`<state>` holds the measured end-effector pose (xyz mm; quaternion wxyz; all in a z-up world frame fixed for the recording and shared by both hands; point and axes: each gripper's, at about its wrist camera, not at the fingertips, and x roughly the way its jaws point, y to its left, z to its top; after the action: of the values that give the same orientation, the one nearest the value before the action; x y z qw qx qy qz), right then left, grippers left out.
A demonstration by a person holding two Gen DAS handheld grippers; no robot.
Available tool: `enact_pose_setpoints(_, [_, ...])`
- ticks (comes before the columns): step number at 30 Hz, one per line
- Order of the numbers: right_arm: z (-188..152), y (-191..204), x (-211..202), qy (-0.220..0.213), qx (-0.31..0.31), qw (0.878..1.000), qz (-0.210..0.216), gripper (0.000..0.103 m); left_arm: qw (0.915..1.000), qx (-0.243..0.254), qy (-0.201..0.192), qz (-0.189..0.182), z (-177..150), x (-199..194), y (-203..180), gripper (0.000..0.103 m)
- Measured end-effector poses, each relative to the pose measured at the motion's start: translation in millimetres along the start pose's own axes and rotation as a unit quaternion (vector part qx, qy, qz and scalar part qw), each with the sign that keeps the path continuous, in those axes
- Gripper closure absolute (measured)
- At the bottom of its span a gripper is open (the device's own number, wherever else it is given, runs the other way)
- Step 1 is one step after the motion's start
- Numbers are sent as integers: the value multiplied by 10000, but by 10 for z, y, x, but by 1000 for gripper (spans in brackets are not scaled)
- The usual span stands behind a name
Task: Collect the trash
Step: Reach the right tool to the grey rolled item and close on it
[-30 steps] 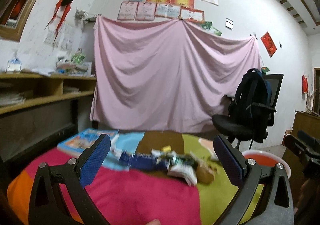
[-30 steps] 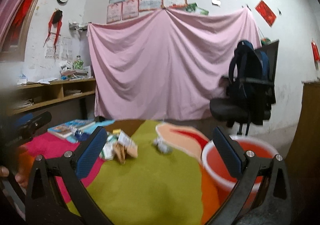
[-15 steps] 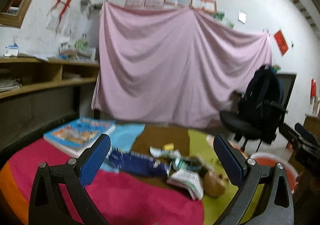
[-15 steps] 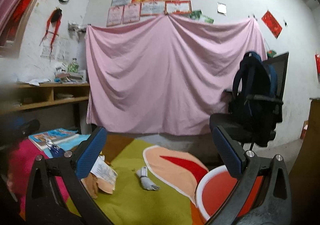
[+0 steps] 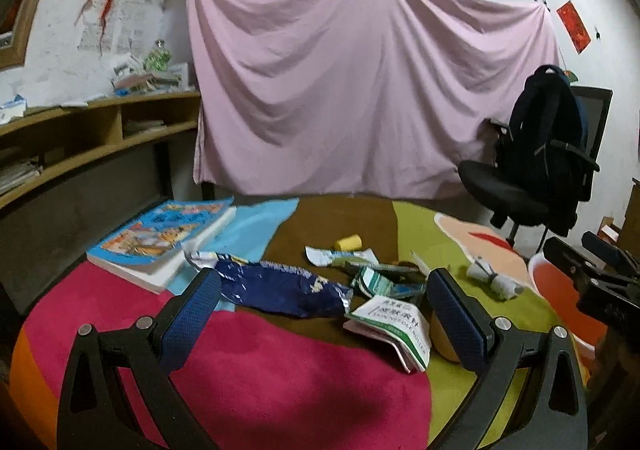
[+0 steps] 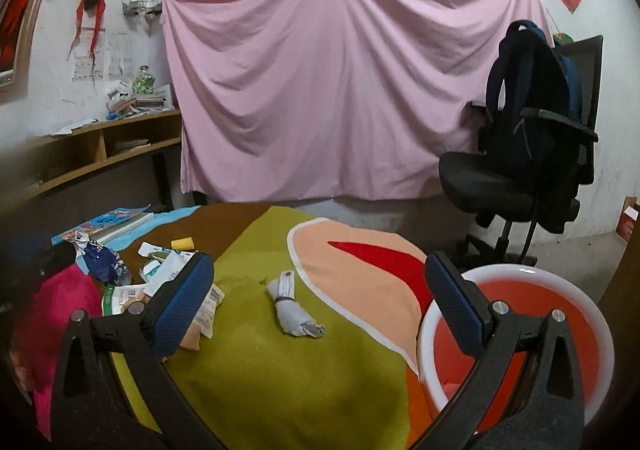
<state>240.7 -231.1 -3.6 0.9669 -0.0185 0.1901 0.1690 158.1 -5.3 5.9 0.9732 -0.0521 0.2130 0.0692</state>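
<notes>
Trash lies on a multicoloured round table (image 5: 280, 362): a blue foil wrapper (image 5: 276, 288), a white-green packet (image 5: 394, 324), crumpled green-white wrappers (image 5: 378, 278), a small yellow piece (image 5: 348, 242) and a rolled grey paper (image 6: 290, 308), which also shows in the left wrist view (image 5: 494, 280). My left gripper (image 5: 326, 314) is open and empty just before the wrapper pile. My right gripper (image 6: 320, 304) is open and empty, with the rolled paper between its fingers' line of sight. A red bin with white rim (image 6: 560, 334) stands at the table's right edge.
A colourful book (image 5: 160, 238) lies at the table's back left. An office chair with a dark backpack (image 6: 532, 154) stands beyond the bin. A pink sheet (image 6: 320, 90) hangs on the back wall. Wooden shelves (image 5: 80, 138) run along the left.
Both grippers have tilted down and moved closer to the table, so the trash and bin sit larger and lower in view. Both stay open and empty.
</notes>
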Motion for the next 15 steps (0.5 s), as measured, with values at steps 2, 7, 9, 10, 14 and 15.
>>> enact_pose_setpoints(2, [2, -20, 71, 178, 52, 9998, 44, 0, 9997, -75, 213, -56, -12, 80, 30, 2])
enact_pose_setpoints(7, [-13, -24, 273, 680, 81, 9975, 170, 0, 9966, -162, 755, -301, -51, 233, 29, 2])
enact_pose_setpoints(9, [-26, -9, 351, 889, 74, 9957, 261, 0, 9944, -155, 937, -468, -65, 279, 13, 3])
enact_pose_setpoints(10, [-28, -5, 379, 944, 69, 9951, 278, 0, 9937, -148, 989, -514, -70, 293, 10, 3])
enact_pose_setpoints(14, [-58, 23, 472, 1202, 21, 9920, 388, 6, 9893, -157, 1260, -714, -86, 358, -6, 7])
enact_pose_setpoints(15, [-65, 27, 483, 1233, 12, 9915, 410, 8, 9871, -163, 1366, -818, -93, 385, -11, 13])
